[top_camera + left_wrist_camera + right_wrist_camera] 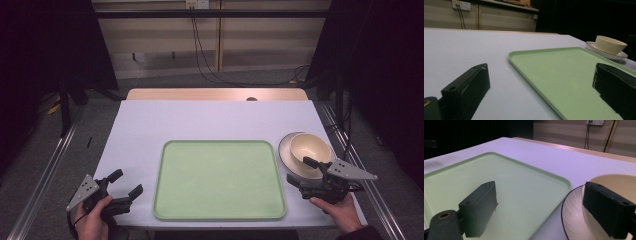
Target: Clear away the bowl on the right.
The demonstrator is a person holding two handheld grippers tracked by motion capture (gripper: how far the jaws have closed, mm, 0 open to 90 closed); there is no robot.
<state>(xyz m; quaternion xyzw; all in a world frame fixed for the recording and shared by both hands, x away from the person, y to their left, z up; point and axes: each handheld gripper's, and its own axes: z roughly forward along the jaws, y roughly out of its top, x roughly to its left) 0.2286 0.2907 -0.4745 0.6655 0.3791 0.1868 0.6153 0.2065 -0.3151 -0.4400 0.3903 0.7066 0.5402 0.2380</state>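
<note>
Counter: pale lavender-white top, wooden strip along the far edge.

Green tray lies flat at the middle of the near half, nothing on it. Plate with a dark rim sits just beside the tray's right edge, at its far corner, apart from it by a narrow gap. Cream bowl stands upright on the plate.

My right gripper: held in my right hand at the near right of the counter. Fingers spread wide, pinching nothing. Seen from above, the far finger reaches over the near rim of the plate, close to the bowl's near side; I cannot tell whether it touches the bowl. In the right gripper view one finger hangs over the tray's corner and the other is in front of the bowl.

My left gripper: held in my left hand at the near left, just beside the tray's left edge. Fingers spread, nothing between them. In the left gripper view one finger is over bare counter, the other over the tray; bowl and plate show well apart, at the far right.
</note>
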